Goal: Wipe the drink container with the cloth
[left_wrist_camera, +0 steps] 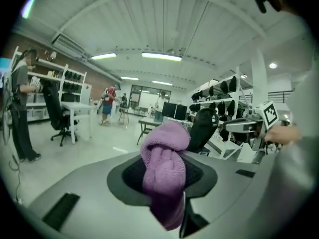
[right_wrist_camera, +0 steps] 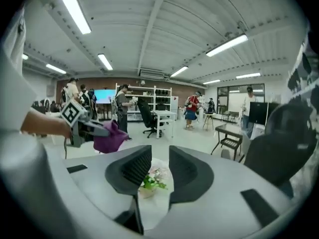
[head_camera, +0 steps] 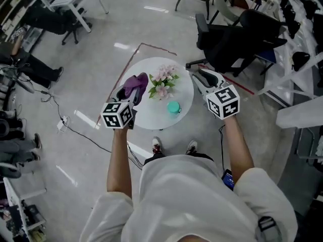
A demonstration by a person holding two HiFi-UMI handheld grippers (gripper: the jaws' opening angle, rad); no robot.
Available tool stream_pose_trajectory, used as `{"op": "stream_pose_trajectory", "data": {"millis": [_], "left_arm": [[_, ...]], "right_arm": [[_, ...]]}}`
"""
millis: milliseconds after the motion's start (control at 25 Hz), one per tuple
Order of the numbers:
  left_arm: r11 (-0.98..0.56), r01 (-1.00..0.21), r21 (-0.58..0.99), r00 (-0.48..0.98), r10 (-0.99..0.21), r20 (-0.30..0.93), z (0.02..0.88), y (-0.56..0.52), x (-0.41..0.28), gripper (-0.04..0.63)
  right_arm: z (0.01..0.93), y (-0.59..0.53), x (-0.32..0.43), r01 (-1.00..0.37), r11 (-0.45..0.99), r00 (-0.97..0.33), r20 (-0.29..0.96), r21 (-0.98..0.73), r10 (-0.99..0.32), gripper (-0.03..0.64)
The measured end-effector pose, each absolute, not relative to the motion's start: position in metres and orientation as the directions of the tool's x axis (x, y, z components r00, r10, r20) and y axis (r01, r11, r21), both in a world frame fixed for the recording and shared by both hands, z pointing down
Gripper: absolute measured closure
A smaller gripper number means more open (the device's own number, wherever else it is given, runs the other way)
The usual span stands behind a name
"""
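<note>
A small teal drink container stands on the round white table, toward its front edge. Beside it is a bunch of pink flowers. My left gripper hovers over the table's left side, shut on a bunched purple cloth; in the left gripper view the cloth fills the space between the jaws. My right gripper hangs over the table's right edge. Its jaws stand apart with nothing between them, and the flowers show through the gap.
A black office chair stands close behind the table at the right. A red tape line and cables lie on the floor to the left. Desks, shelves and several people fill the room's edges.
</note>
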State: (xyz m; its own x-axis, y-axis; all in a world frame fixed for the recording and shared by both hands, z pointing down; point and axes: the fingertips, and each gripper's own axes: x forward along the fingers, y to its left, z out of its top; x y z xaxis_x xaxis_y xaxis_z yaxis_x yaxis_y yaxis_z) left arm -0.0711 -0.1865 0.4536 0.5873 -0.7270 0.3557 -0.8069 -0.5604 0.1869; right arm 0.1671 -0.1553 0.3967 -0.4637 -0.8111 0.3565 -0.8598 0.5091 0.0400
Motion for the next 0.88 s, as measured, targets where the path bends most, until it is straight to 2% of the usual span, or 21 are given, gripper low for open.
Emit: {"op": "stream_pose_trajectory", "data": {"millis": [200,560,880], "left_arm": [[-0.608,-0.794,0.021,0.597,-0.771,0.222,0.352,-0.203,-0.057,0.453],[-0.635,-0.758,-0.151,0.641,-0.767,0.012,0.238,-0.191,-0.029,0.452],[-0.611,-0.763,-0.211,0.632,-0.774,-0.043,0.213,-0.194,-0.027,0.451]], "right_arm": [[0.330,-0.174,0.172,-0.854,0.490,-0.431,0.288,0.175,-0.855,0.601],[0.249,-0.174,0.167,-0.834,0.477,-0.459,0.132,0.277,-0.879,0.604],[0.239,-0.181,0.163,-0.824,0.471,-0.460,0.114,0.315,-0.881,0.604]]}}
